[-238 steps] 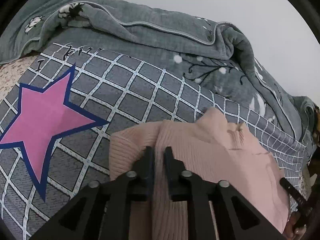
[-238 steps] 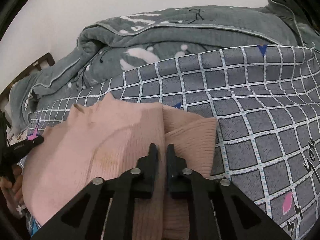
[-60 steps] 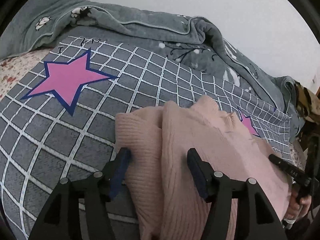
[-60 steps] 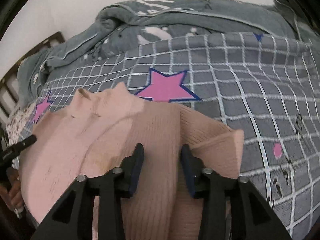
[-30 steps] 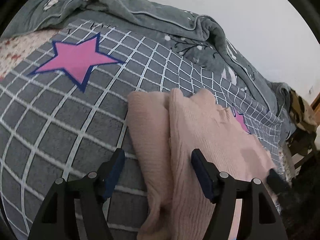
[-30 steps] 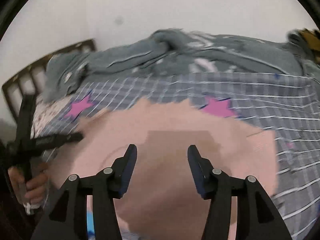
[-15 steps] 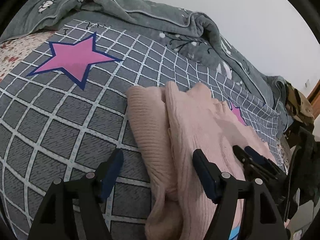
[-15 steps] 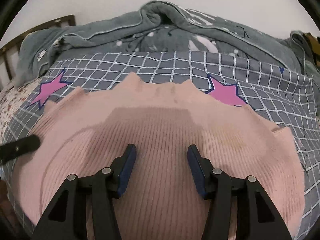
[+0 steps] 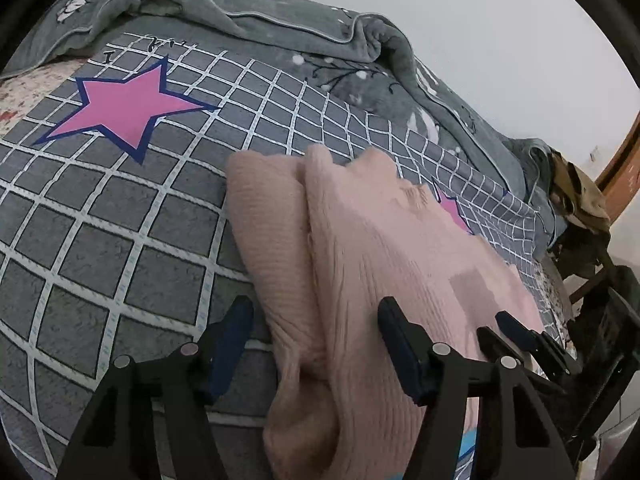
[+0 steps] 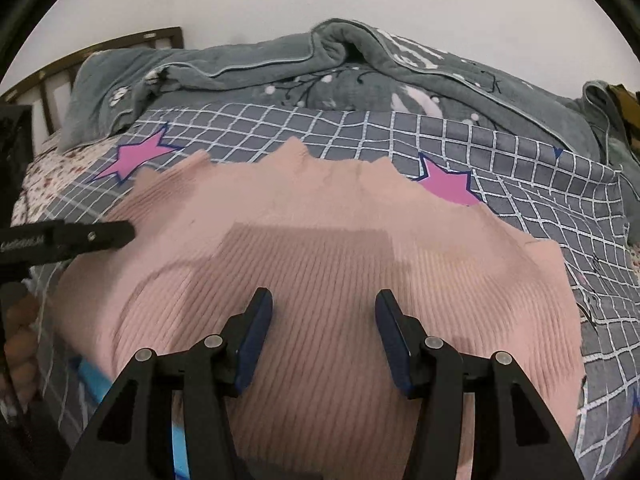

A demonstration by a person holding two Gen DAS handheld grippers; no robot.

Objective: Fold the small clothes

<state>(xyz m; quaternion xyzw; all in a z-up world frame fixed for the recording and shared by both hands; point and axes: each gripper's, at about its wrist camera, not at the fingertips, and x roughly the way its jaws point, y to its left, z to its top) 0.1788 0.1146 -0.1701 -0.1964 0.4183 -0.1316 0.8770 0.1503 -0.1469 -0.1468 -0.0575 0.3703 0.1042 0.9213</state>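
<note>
Bedroom wall, pale and bare, fills the top of the left wrist view above a rumpled grey blanket (image 9: 280, 36) at 12 o'clock. Below it the checked bedspread (image 9: 120, 240) runs flat, with a pink star (image 9: 128, 112) at 10 o'clock. Our left claw (image 9: 316, 344) stands wide open and holds nothing; eight seconds back its jaws were pinched on the pink sweater (image 9: 380, 280), and by two seconds ago they had let go. The sweater now lies on the bed from centre toward 4 o'clock, its folded-in sleeve (image 9: 272, 232) doubled along the edge nearest us. We judge that side fold done and released. At 4 o'clock the right claw (image 9: 516, 336) reaches in over the sweater's far side. Free bedspread lies from 7 to 10 o'clock; the bed's edge and dark furniture crowd 3 to 4 o'clock.

From the right wrist view, the same wall and blanket (image 10: 320, 80) sit at 12 o'clock, with a wooden headboard (image 10: 100, 52) at 10. Our right claw (image 10: 324, 336) is open too, empty, and has swung from the sweater's side to face its broad ribbed front (image 10: 320, 240) squarely. The left claw's tip (image 10: 96, 236) shows at 9 o'clock beside the sweater's edge. We judge the next fold wants the bottom hem, which is hidden beneath the claw. Room is good toward 1 and 2 o'clock on the bedspread (image 10: 540, 200); at 7 to 8 o'clock the bed appears to end.
</note>
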